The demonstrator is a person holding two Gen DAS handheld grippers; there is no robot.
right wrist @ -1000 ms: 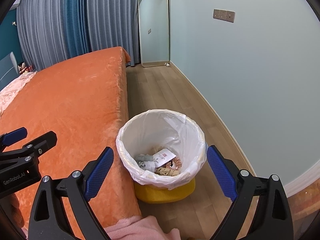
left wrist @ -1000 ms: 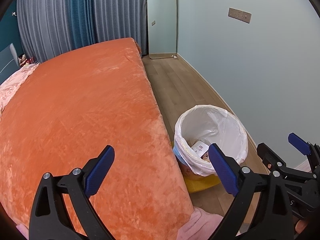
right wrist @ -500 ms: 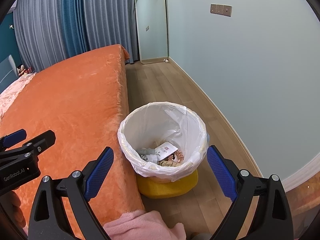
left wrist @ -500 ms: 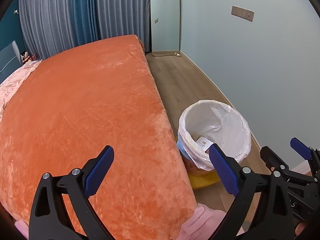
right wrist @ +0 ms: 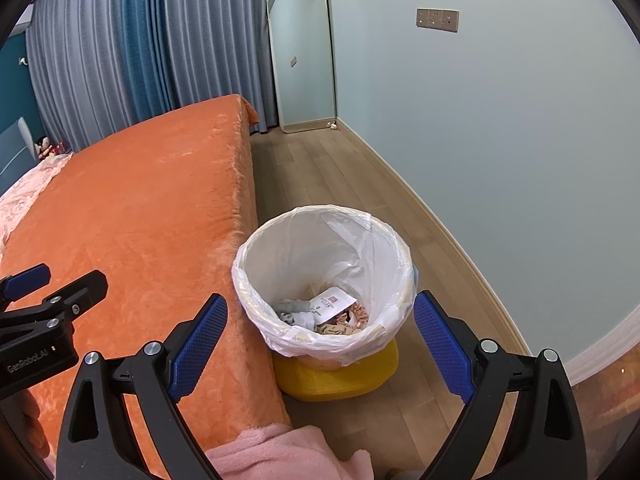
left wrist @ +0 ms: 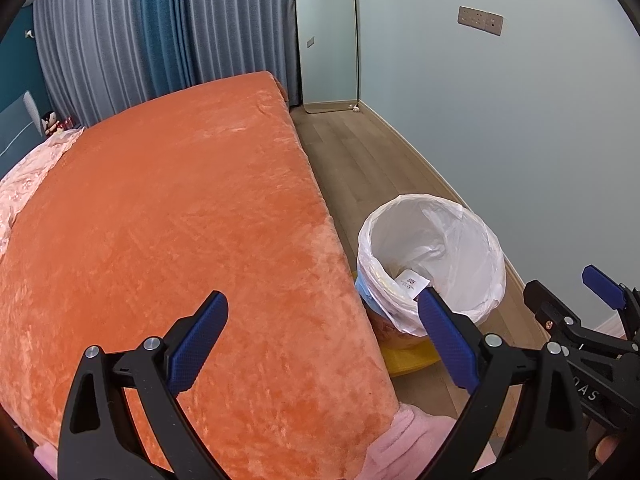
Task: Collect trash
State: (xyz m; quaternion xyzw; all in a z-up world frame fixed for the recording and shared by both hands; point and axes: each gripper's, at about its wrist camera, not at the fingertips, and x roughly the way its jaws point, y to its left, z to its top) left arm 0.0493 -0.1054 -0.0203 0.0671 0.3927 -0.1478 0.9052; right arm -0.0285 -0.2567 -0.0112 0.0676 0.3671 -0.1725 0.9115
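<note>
A yellow bin lined with a white plastic bag stands on the wooden floor beside the orange bed. Inside lie a white paper slip, grey cloth and tan scraps. My right gripper hangs open above the bin's near side, empty. In the left wrist view the same bin with its liner sits right of the bed. My left gripper is open and empty over the bed's near corner. The right gripper shows at that view's right edge.
A pale blue wall runs along the right, with a narrow floor strip between it and the bed. A tall mirror leans at the far end by grey and blue curtains. Pink fabric lies below my grippers.
Both grippers have risen and drawn back a little, so the bin sits lower and smaller in view. Both stay open and empty.
</note>
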